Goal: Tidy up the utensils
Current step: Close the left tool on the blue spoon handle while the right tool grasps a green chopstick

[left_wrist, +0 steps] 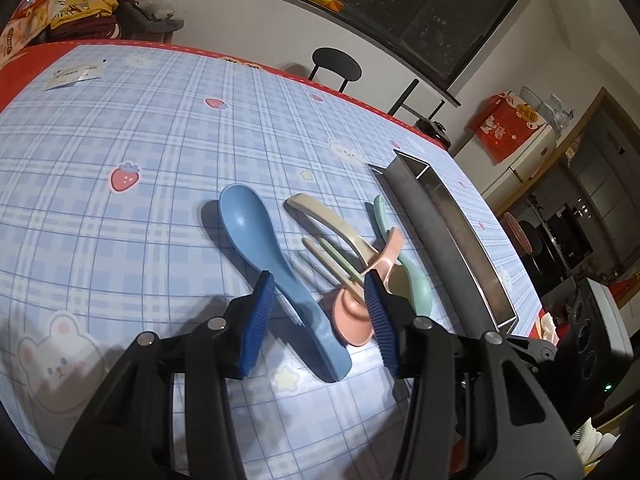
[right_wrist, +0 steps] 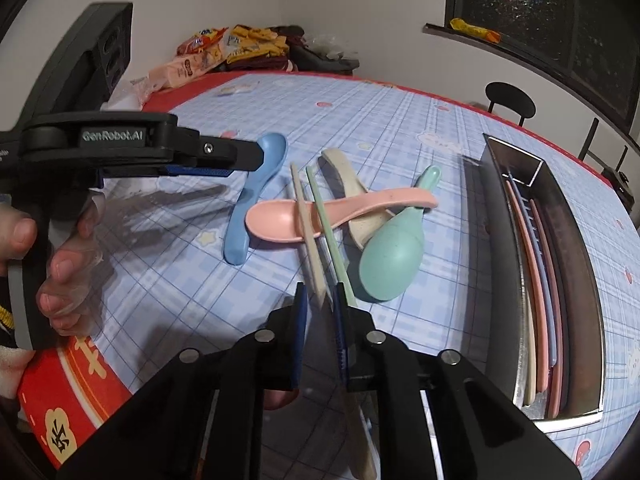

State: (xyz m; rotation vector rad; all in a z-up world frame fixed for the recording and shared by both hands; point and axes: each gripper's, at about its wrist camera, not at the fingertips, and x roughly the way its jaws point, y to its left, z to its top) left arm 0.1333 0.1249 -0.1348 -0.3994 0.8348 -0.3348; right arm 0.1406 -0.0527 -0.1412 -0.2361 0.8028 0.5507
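Observation:
A blue spoon (left_wrist: 276, 276), a pink spoon (left_wrist: 360, 304), a beige spoon (left_wrist: 328, 220), a green spoon (left_wrist: 416, 284) and two chopsticks (left_wrist: 332, 258) lie piled on the checked tablecloth beside a steel tray (left_wrist: 452, 248). My left gripper (left_wrist: 320, 292) is open, its fingers straddling the blue spoon's handle just above the cloth. In the right wrist view the right gripper (right_wrist: 323, 300) is narrowly open around the near ends of the beige chopstick (right_wrist: 308, 236) and green chopstick (right_wrist: 328, 232), which rest across the pink spoon (right_wrist: 320, 212). The steel tray (right_wrist: 496, 240) holds several flat utensils.
A red round tin (right_wrist: 72, 392) sits at the table's near left corner. Snack bags and clothes (right_wrist: 240, 52) pile at the far edge. A black chair (left_wrist: 336, 66) stands beyond the table. A paper slip (left_wrist: 76, 74) lies on the cloth's far left.

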